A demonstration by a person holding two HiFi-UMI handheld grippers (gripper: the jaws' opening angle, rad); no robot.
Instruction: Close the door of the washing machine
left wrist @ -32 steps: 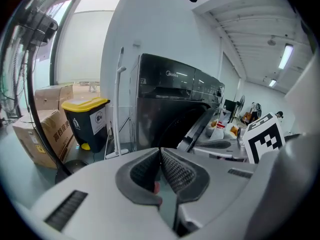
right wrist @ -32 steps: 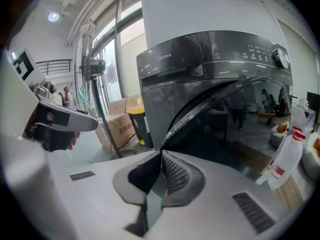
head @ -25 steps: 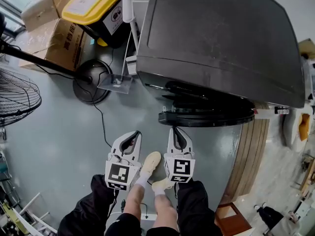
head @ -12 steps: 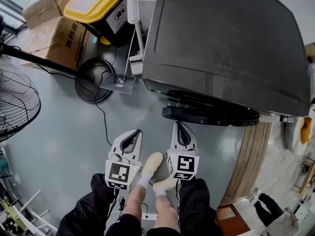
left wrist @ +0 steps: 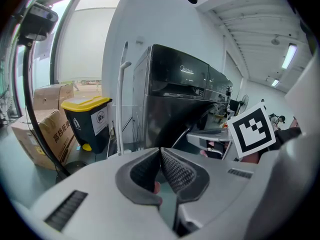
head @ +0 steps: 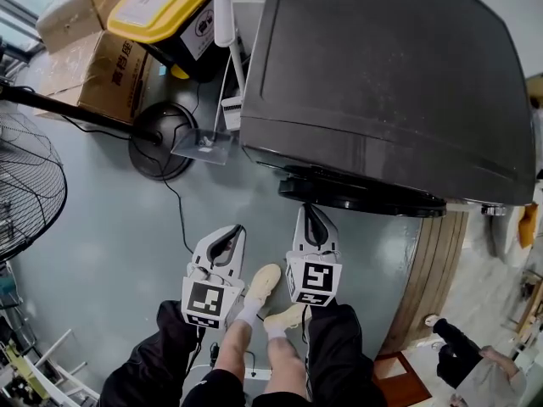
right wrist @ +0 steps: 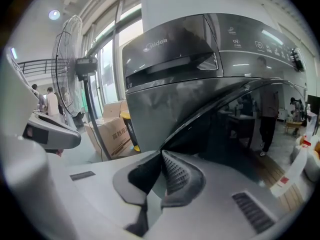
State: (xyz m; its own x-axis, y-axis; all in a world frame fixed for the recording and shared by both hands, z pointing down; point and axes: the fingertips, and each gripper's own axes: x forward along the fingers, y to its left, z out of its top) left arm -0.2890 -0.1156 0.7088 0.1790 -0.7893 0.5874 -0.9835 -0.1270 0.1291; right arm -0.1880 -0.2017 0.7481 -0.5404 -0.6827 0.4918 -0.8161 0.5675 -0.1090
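A dark grey washing machine (head: 390, 83) fills the upper right of the head view. Its round black door (head: 365, 197) lies nearly flat against the machine's front, with a narrow gap showing. My right gripper (head: 310, 210) is shut, empty, and its tips rest against the door's left part. In the right gripper view the door's dark glass (right wrist: 235, 129) sits right beyond the shut tips of the right gripper (right wrist: 161, 153). My left gripper (head: 237, 230) hangs over the floor left of the door, touching nothing. In its own view the left gripper (left wrist: 160, 150) is shut and empty.
A yellow-lidded bin (head: 165, 11) and cardboard boxes (head: 102, 70) stand left of the machine. A fan's round base (head: 161, 138) and cage (head: 25, 185) are at the left, with a cable across the floor. A wooden board (head: 428, 270) lies at the right. My shoes (head: 259, 282) are between the grippers.
The door has swung closer to the machine's front. My right gripper has followed it forward, staying at its edge. The left gripper has hardly shifted.
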